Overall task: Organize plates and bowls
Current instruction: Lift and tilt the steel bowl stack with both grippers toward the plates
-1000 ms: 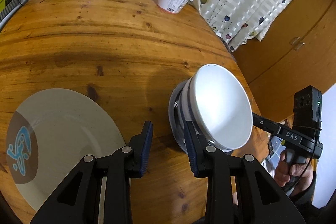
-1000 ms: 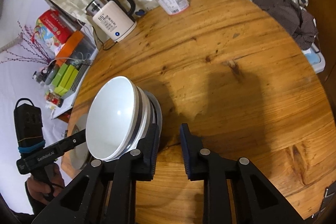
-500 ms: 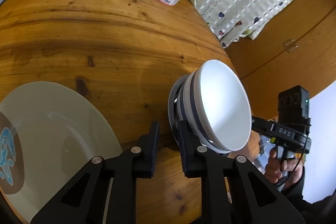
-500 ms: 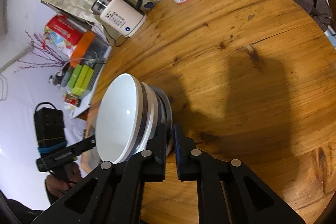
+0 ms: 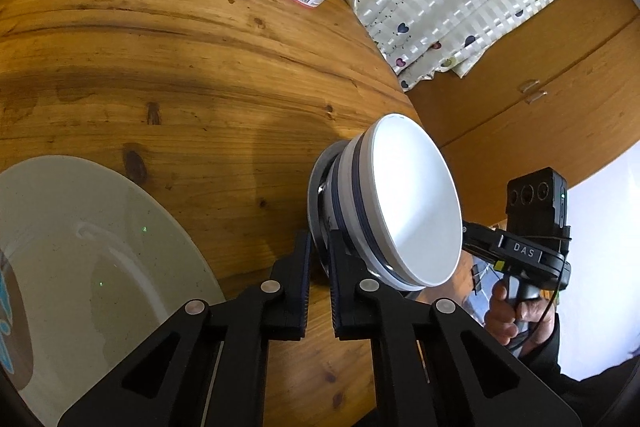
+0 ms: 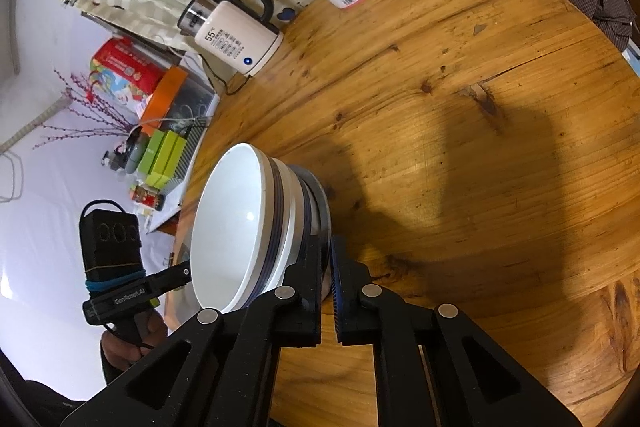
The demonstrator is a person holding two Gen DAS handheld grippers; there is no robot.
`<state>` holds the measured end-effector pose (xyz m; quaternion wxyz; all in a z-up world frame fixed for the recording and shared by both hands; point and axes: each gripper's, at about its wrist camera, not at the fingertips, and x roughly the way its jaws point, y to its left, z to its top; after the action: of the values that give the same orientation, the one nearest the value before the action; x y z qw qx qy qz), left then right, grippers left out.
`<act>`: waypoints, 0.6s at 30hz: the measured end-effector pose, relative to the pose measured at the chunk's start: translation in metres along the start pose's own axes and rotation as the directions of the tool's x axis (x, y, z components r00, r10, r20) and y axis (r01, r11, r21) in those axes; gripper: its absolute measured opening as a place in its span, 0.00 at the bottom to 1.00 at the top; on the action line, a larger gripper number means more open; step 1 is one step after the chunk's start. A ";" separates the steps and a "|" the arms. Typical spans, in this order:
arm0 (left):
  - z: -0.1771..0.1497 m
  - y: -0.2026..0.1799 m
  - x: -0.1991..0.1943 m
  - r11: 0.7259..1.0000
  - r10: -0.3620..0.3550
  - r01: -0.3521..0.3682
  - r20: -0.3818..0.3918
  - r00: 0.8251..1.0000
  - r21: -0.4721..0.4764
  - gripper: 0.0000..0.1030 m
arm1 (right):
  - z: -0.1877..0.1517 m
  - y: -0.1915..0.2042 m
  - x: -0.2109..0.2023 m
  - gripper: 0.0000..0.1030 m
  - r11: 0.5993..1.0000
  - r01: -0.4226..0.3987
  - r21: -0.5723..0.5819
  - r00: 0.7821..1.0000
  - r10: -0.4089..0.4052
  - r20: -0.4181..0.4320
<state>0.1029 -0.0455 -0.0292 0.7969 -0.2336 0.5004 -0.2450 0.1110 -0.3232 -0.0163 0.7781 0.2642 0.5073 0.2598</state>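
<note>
We are gripping the small grey plate (image 5: 316, 195) under the stacked white bowls (image 5: 412, 203) with both left gripper (image 5: 319, 267) and right gripper (image 6: 327, 267); large beige plate (image 5: 92, 267), left of it, is waiting unstacked

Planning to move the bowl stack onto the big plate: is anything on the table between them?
Nothing visible is. In the left wrist view only bare wood of the table lies between the bowl stack and the big plate. The left gripper closes on the stack's bottom rim, on the plate's side.
</note>
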 end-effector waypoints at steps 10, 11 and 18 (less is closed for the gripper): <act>-0.001 -0.003 -0.006 1.000 0.005 -0.005 0.035 0.999 0.005 0.06 | 0.001 0.002 -0.001 0.06 1.000 -0.002 -0.007 1.000 0.002 -0.003; 0.000 -0.004 -0.007 1.000 0.007 -0.007 0.038 0.999 0.009 0.06 | 0.001 0.003 -0.002 0.06 1.000 -0.003 -0.010 1.000 0.003 -0.001; 0.001 -0.002 -0.010 1.000 0.008 -0.008 0.047 0.999 0.002 0.06 | 0.003 0.010 -0.003 0.06 1.000 -0.008 -0.022 1.000 0.008 0.005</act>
<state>0.0999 -0.0406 -0.0207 0.8098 -0.2364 0.4820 -0.2369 0.1118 -0.3184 -0.0068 0.7810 0.2584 0.5015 0.2677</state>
